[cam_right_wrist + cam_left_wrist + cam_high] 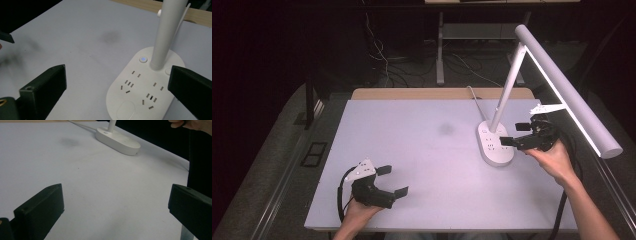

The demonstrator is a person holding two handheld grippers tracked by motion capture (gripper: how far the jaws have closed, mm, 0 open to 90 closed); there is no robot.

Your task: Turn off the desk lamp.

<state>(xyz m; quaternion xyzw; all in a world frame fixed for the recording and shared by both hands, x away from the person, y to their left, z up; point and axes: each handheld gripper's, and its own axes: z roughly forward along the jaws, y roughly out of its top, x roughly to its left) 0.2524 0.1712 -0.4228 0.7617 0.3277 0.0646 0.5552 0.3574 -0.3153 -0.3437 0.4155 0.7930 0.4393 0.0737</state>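
Note:
A white desk lamp stands at the table's right; its oval base [495, 145] carries several sockets and a blue-lit power button [143, 59]. The stem [508, 85] rises to a long bar head [569, 92] that reaches over the right edge. My right gripper [515, 133] is open just right of the base, jaws pointing at it, nothing between them. In the right gripper view the base [140, 97] lies between and beyond the jaws. My left gripper [392, 181] is open and empty near the front left, low over the bare table [107, 185]; the lamp base [117, 140] sits far ahead.
A dark smudge [445, 129] marks the white table top mid-centre. The lamp's white cable [474, 95] runs off the far wooden edge [422, 93]. Beyond the table are desk legs and floor cables [412, 65]. The lamp head overhangs my right hand [557, 160].

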